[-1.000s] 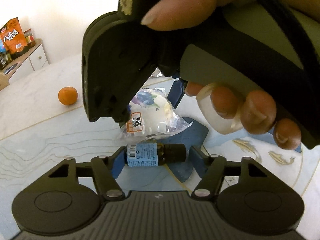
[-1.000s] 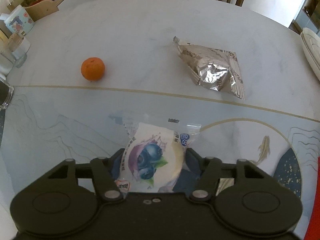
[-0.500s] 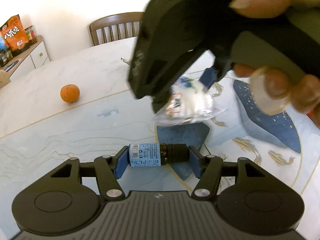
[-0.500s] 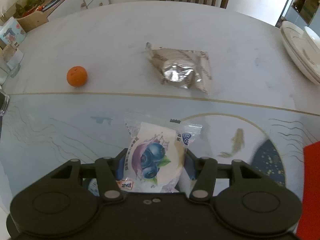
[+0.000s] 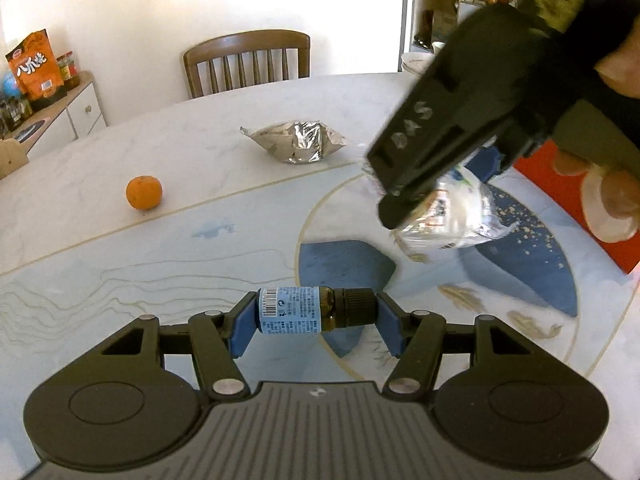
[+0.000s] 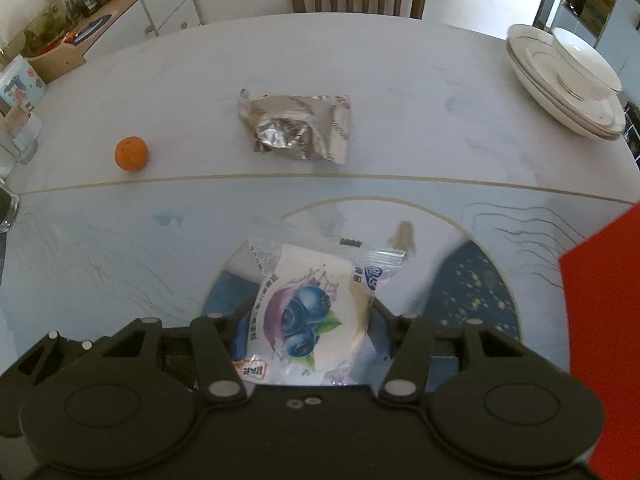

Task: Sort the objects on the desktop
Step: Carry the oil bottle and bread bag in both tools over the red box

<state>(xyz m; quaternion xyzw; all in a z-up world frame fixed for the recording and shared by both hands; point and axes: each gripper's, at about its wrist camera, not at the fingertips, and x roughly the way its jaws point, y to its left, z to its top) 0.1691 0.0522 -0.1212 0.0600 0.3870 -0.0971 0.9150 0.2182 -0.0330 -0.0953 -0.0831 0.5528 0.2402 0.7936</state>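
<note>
a: the table [image 6: 400, 80] is still holding the foil pouch [image 6: 298, 128] at upper centre and the orange [image 6: 131, 153] at left.

b: yes, the right gripper [image 6: 310, 334] is clamping the blueberry snack packet [image 6: 310, 312] at lower centre, carrying it off the surface.

a: and the left gripper [image 5: 314, 322] is gripping the small brown bottle [image 5: 314, 310] end to end.

b: next, i'd guess, each is needing a drop-off spot.

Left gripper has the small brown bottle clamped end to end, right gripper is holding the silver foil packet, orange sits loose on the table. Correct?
One error: the right gripper holds the blueberry snack pack, not the silver foil packet, which lies loose on the table, as the right wrist view shows. The left gripper does clamp the brown bottle; the orange sits loose.
</note>
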